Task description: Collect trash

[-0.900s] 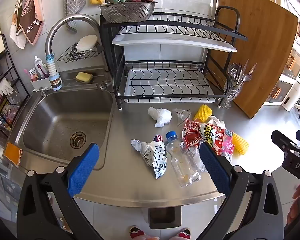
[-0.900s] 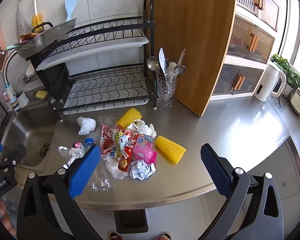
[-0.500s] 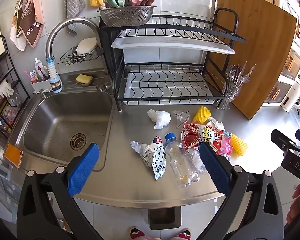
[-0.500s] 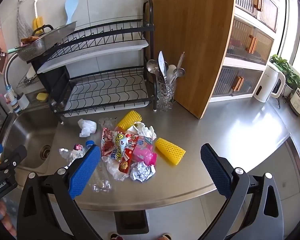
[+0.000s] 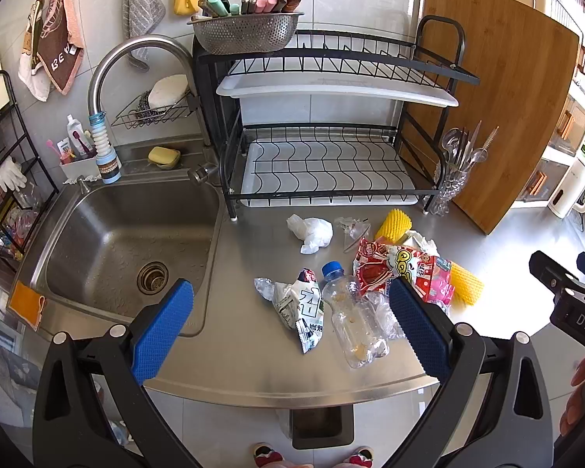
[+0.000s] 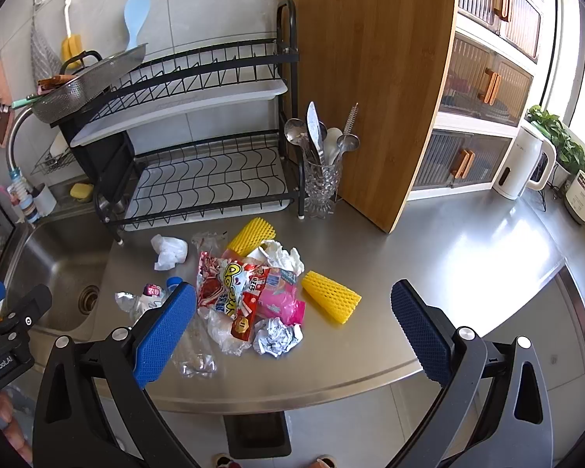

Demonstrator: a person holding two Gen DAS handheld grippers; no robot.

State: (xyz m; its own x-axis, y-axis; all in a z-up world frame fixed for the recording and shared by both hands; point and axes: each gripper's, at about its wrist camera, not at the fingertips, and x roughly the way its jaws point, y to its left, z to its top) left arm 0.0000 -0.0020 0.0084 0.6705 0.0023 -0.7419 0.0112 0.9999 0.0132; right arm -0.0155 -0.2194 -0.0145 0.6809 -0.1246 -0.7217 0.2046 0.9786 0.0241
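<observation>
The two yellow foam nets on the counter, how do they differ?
The far net lies by the dish rack, its near end tucked under wrappers; the near net lies in the open beside the pink wrapper, fully visible. They point in different directions. Both are yellow mesh foam sleeves, lying flat on the counter.

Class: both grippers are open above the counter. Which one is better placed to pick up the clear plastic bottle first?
Left. The left gripper has the bottle between its fingers; beside the right gripper it is mostly hidden.
</observation>
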